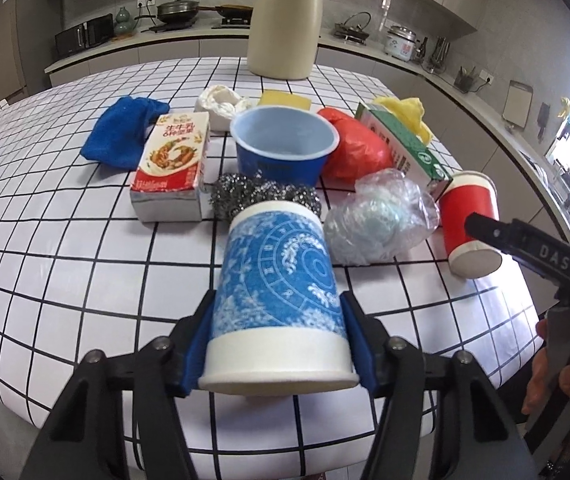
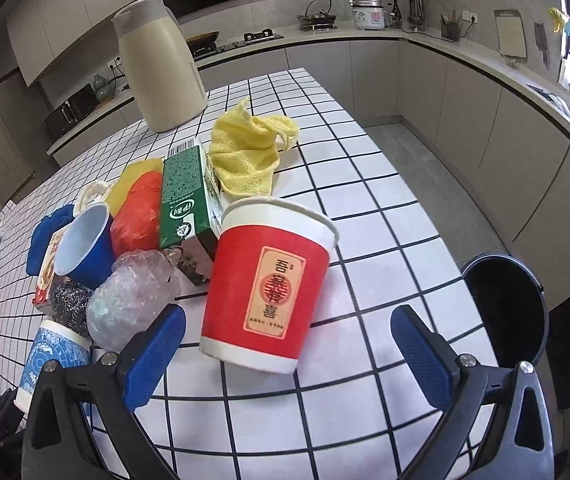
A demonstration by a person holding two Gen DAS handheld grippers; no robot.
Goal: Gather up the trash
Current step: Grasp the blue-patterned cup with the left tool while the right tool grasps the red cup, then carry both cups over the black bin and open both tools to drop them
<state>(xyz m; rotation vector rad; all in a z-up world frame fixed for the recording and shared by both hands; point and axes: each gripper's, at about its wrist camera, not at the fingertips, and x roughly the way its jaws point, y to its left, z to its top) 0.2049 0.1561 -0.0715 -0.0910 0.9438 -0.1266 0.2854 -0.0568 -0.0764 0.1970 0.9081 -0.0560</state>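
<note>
Paper, blue-patterned and tapered, the cup (image 1: pixel 281 300) is clenched by the left gripper (image 1: pixel 281 344); the right gripper (image 2: pixel 289 344) is spread around a smooth red paper cup (image 2: pixel 267 284) near the table (image 2: pixel 365 200) edge.

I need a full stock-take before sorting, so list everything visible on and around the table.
blue patterned cup: 1, blue and white, held in left gripper
red cup: 1, red and white, tilted, between right gripper fingers
blue bowl: 1, table middle
red milk carton: 1, left of bowl
green carton: 1, behind red cup
steel scourer: 1, silver
clear plastic bag: 1
red bag: 1
blue cloth: 1
yellow cloth: 1
cream jug: 1, far edge
bin: 1, black, beside table
left gripper: shut on cup
right gripper: open
</note>
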